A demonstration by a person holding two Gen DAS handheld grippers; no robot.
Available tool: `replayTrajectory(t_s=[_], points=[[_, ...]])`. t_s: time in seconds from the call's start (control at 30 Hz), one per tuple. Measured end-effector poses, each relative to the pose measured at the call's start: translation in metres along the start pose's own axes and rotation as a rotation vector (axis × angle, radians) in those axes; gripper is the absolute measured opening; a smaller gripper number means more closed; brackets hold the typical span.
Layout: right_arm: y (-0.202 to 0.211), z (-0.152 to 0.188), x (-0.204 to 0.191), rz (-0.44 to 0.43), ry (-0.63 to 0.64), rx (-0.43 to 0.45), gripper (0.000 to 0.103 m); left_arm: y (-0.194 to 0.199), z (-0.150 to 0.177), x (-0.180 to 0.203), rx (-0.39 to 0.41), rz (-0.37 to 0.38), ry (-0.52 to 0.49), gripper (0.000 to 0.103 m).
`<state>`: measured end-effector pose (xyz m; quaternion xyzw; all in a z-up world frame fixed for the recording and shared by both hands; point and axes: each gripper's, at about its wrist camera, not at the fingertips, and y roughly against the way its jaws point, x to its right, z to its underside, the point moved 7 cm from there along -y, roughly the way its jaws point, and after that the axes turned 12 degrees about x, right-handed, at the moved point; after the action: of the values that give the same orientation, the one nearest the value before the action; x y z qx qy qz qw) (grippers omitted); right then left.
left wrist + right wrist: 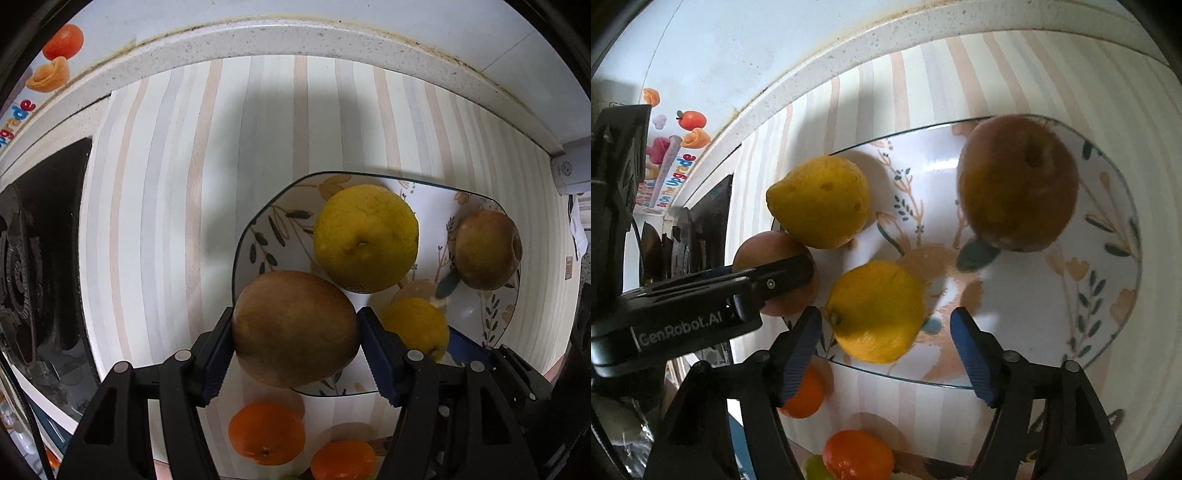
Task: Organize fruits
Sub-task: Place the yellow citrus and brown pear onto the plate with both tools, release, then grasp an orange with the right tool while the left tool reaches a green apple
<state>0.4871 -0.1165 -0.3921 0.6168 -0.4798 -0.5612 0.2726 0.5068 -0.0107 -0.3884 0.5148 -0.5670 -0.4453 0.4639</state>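
My left gripper (295, 325) is shut on a brown pear (295, 328) and holds it over the near-left rim of a floral plate (258, 229). On the plate lie a large yellow citrus (365, 238), a small lemon (415, 326) and a second brown pear (485, 249). My right gripper (884, 328) is open above the plate's (1052, 314) near rim, with the small lemon (875, 310) between its fingers but untouched. The left gripper (753, 291) with its pear (764, 251) shows at the left in the right wrist view. The second pear (1017, 182) and the large citrus (820, 201) lie beyond.
Two oranges (266, 432) (341, 459) lie on the striped mat in front of the plate; they also show in the right wrist view (803, 397) (857, 456), beside a green fruit (814, 467). A stove burner (22, 266) is at the left. The counter's back edge (258, 37) meets a white wall.
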Motion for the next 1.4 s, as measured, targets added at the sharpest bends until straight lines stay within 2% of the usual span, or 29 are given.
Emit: replayTrajectory(t_s=[0.1,0.17,0.27,0.47,0.67,0.87,1.4], points=[[0.008,0.000,0.002,0.016,0.004,-0.002,0.076,0.003,-0.003,0.002,0.008,-0.007,0.004,0.066],[0.014,0.000,0.003,0.032,0.009,0.003,0.082,0.006,-0.001,0.000,0.022,-0.024,0.002,0.083],[0.031,0.000,0.010,0.083,0.028,0.020,0.091,0.013,-0.003,-0.002,0.034,-0.029,0.006,0.090],[0.062,0.005,0.026,0.239,0.114,0.079,0.093,0.042,0.016,-0.015,0.080,-0.066,0.010,0.090],[0.089,0.017,0.033,0.292,0.141,0.101,0.093,0.067,0.039,-0.016,0.145,-0.085,0.003,0.090],[0.116,0.031,0.029,0.309,0.152,0.132,0.093,0.086,0.048,-0.011,0.203,-0.081,0.005,0.090],[0.207,0.078,-0.001,0.299,0.190,0.263,0.094,0.175,0.100,-0.005,0.408,-0.068,-0.024,0.090]])
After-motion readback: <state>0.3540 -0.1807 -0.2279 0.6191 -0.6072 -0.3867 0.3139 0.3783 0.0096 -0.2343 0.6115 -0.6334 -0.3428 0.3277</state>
